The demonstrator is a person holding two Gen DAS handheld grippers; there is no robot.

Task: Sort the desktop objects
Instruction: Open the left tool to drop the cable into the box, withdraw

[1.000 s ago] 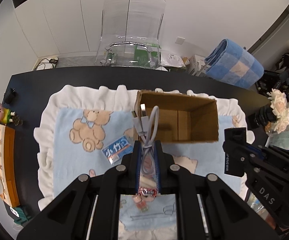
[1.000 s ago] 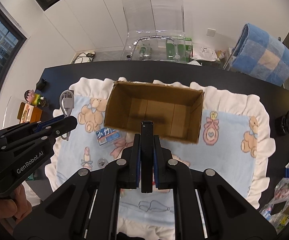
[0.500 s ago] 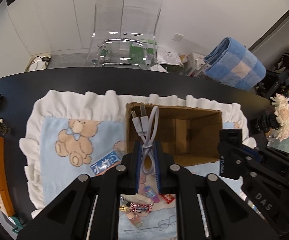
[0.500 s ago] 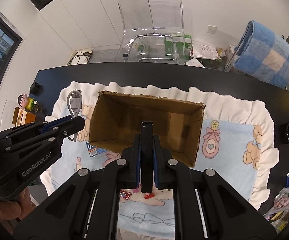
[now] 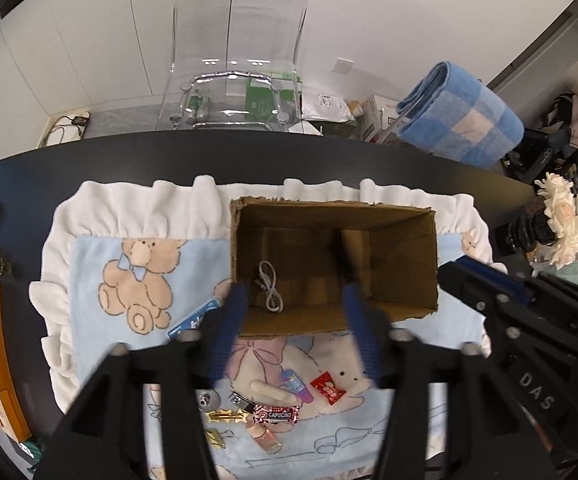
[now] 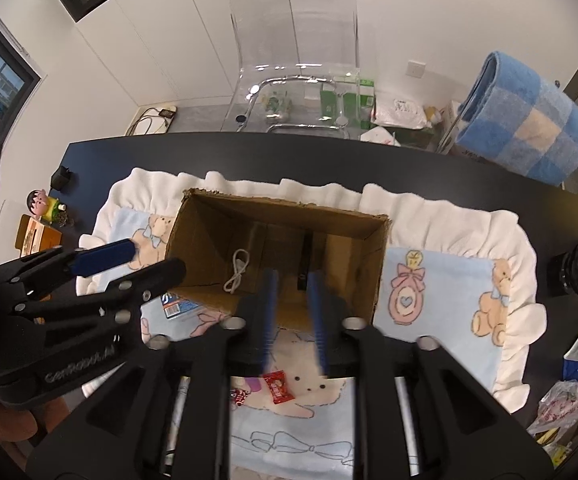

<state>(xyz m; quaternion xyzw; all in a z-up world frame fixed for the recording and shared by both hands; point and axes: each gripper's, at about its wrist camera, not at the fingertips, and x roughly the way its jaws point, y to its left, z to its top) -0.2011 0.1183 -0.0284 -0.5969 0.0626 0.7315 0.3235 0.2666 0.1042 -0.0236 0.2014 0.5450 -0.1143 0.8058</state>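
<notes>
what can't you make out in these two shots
- Both grippers' blue fingers: motion-blurred in their own views.
- Blue packet: left wrist view, left finger covers one end; print unreadable.
- Black stick in the cardboard box: right wrist view, too small and dim to identify.

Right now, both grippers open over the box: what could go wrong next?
1. The left gripper and right gripper hang close together above the cardboard box; they could collide or clip its rim.
2. The small items, such as the red candy and pink bottle, lie crowded; a grab may catch two.
</notes>
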